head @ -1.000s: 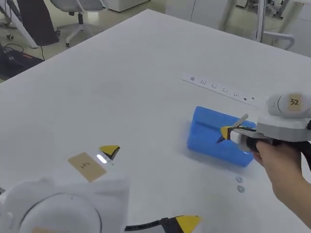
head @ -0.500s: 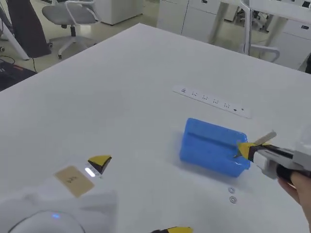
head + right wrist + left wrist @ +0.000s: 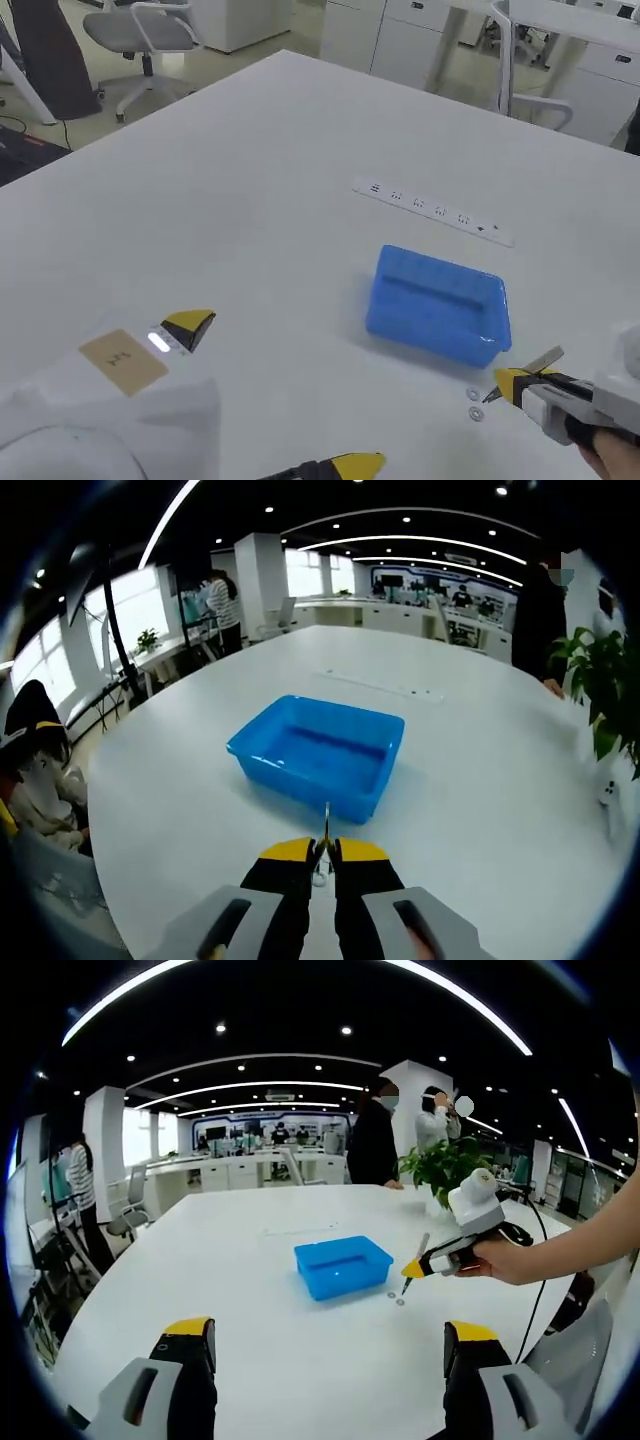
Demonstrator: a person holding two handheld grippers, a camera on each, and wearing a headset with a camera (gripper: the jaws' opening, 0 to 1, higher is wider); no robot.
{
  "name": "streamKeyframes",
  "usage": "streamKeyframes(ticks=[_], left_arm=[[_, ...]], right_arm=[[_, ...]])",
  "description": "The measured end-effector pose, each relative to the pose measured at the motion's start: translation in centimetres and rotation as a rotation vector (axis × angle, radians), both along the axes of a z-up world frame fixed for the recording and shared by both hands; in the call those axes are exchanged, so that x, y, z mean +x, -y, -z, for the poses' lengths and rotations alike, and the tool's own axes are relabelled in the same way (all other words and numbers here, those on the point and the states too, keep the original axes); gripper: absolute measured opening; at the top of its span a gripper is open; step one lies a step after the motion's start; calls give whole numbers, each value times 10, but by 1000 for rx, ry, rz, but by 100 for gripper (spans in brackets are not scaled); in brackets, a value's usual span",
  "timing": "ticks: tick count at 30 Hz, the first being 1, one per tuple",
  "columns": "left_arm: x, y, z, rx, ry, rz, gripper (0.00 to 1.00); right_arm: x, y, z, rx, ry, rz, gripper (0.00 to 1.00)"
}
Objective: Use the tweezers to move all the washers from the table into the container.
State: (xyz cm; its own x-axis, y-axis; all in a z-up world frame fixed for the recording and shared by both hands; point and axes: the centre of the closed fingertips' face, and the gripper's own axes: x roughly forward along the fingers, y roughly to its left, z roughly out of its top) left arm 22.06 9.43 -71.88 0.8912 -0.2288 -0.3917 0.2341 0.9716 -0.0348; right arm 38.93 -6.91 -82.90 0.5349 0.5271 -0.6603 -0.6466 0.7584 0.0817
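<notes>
Our right gripper (image 3: 324, 855) has its jaws pinched tight on the tweezers (image 3: 326, 825). Their thin tips point toward the near wall of the blue container (image 3: 320, 745), and we cannot tell whether they carry anything. In the head view this gripper is cut off by the lower right edge. Our left gripper (image 3: 330, 1332) is spread wide with nothing between its jaws, and its body is a blur in the head view's lower left corner. Two washers (image 3: 474, 404), tiny silver rings, lie on the table (image 3: 250, 200) just beside the container's near right corner, close to the tweezer tips. The table is broad and white, and a pale power strip (image 3: 432, 211) lies beyond the container. Around it we see office chairs (image 3: 135, 30), a potted plant (image 3: 445, 1165), standing people (image 3: 372, 1145) and bright ceiling lights.
</notes>
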Motion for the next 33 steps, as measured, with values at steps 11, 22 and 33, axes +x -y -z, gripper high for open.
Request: streamKeyframes(ticks=[11,22,33], left_arm=[[-2,-2,5,10,-14,-4,97],[-2,-2,4,15,-11,-4,96],[-2,-6,-4,34,13,-2,96]], right_arm=[[1,-1,11,-34,-12,-15,4],[-4,-7,12,-86,25,-68,3],[-4,-5,3,-58,2,-27,2]])
